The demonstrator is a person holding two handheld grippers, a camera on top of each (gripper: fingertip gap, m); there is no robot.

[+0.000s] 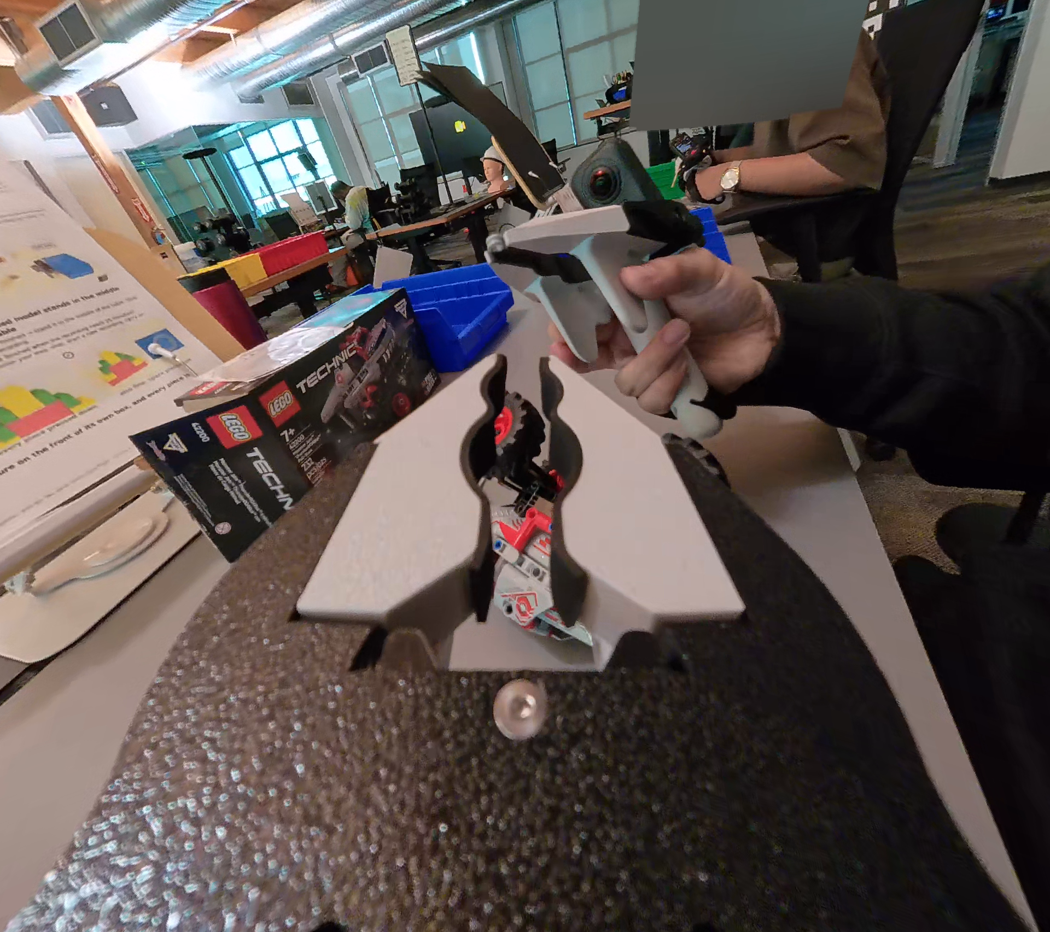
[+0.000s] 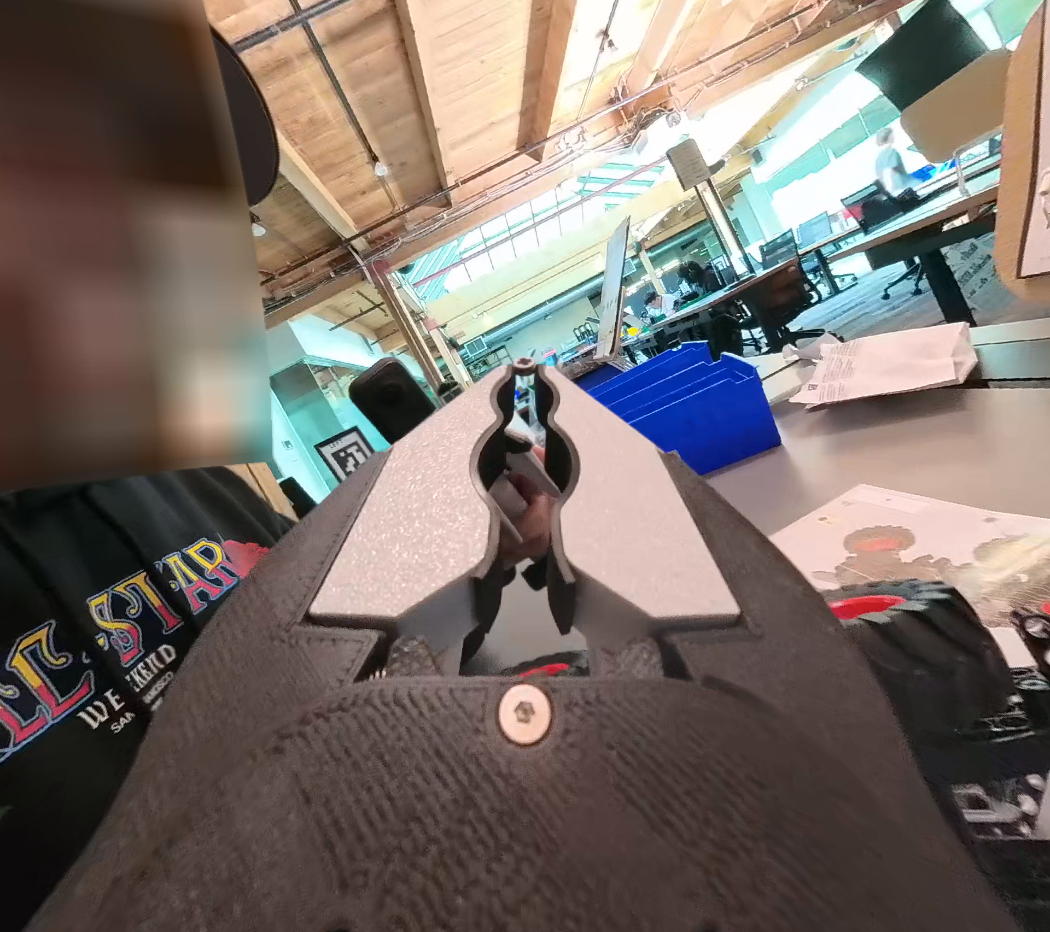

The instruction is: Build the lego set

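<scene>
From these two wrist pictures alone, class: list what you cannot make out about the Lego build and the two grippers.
- Lego vehicle, left wrist view: seen only through the gap of the left gripper; its fingers hide most of it.
- Right gripper, right wrist view: a small metal piece sits at its tips, too small to identify.
- Lego wheel, right wrist view: blurred, partly behind the gripper body.
- Instruction sheet: cut off, blurred.

Matt grey plastic fingers (image 1: 409, 524) on a rough, grainy black gripper body (image 1: 511, 802); glossy printed cardboard box (image 1: 295, 427); shiny blue plastic bins (image 2: 682, 410); bare wooden ceiling (image 2: 511, 24).
</scene>
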